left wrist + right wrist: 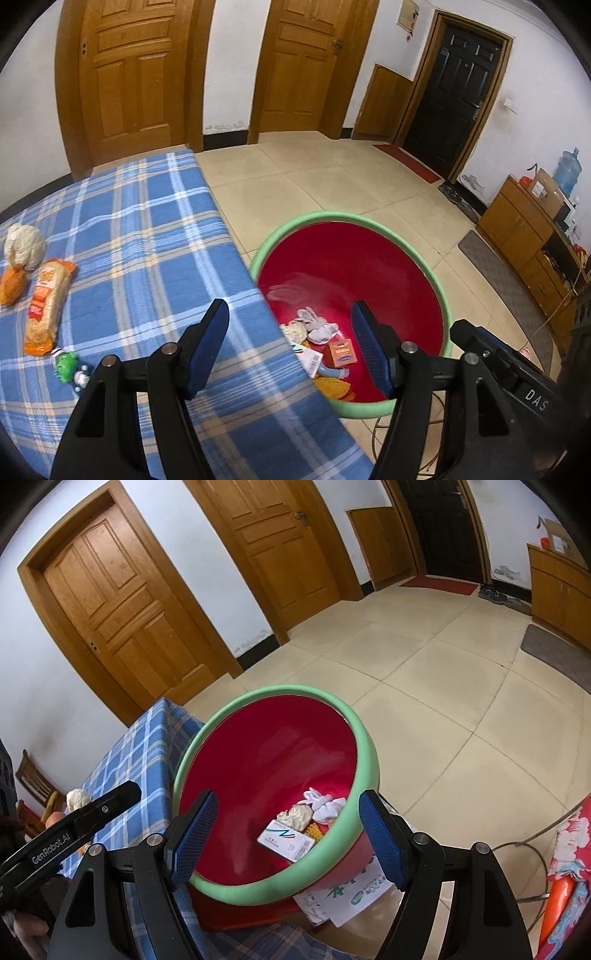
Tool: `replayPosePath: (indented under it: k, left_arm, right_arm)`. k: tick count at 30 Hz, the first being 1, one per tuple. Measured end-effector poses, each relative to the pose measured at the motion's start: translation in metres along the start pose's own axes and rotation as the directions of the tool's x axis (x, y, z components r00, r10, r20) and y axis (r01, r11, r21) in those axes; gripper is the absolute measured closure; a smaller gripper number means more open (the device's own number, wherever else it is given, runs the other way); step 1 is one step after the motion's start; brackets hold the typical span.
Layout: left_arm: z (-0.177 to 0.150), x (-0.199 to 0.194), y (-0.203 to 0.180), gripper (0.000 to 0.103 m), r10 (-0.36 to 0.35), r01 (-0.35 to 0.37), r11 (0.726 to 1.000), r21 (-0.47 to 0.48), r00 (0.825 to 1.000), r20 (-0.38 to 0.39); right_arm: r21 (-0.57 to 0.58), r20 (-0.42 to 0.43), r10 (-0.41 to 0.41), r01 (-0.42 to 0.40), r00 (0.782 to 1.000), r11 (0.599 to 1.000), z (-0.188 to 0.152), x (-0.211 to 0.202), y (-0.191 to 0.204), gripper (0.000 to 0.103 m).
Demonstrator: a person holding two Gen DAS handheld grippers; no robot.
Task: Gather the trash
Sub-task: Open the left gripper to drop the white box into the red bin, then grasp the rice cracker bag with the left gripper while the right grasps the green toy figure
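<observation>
Holding both grippers over the red bin [280, 760], jaws spread and nothing between them.

My left gripper [290, 343] hangs above the edge of the blue plaid table [147, 229], its pads apart and bare; just ahead and to its right the green-rimmed bin holds an orange box [341, 353], a white sock [319, 326] and a crumpled tissue [295, 330]. To its left on the cloth lie a snack packet [46, 304] and a small green toy [66, 365]. My right gripper [288, 836] straddles the bin's near rim, pads wide apart, touching nothing I can see.
</observation>
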State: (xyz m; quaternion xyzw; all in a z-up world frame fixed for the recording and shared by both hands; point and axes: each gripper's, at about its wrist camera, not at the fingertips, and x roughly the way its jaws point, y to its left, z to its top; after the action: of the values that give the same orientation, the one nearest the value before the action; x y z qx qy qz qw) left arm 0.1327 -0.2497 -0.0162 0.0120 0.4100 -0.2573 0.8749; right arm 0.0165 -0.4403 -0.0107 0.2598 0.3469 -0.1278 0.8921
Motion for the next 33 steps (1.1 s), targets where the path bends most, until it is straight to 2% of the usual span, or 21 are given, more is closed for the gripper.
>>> replayPosePath:
  k: [8, 19, 26, 33]
  left_arm:
    - [-0.003, -0.017, 0.029, 0.034, 0.061, -0.060, 0.997, -0.039, 0.998, 0.017]
    - [-0.008, -0.035, 0.096, 0.034, 0.168, -0.166, 0.979, -0.117, 0.986, 0.011]
    - [-0.011, -0.039, 0.138, 0.034, 0.231, -0.229, 0.961, -0.157, 0.973, -0.004]
    - [-0.012, -0.031, 0.171, 0.031, 0.304, -0.307, 0.936, -0.171, 0.952, -0.043]
  right_arm:
    - [-0.027, -0.017, 0.013, -0.013, 1.000, 1.000, -0.007, -0.004, 0.016, 0.024]
    - [-0.076, -0.046, 0.034, -0.038, 0.998, 0.996, -0.020, -0.001, 0.052, 0.023]
    - [-0.081, -0.043, 0.027, -0.030, 0.999, 0.996, -0.021, 0.003, 0.069, 0.023]
    - [-0.079, -0.042, 0.021, -0.025, 0.999, 0.997, -0.022, 0.009, 0.082, 0.023]
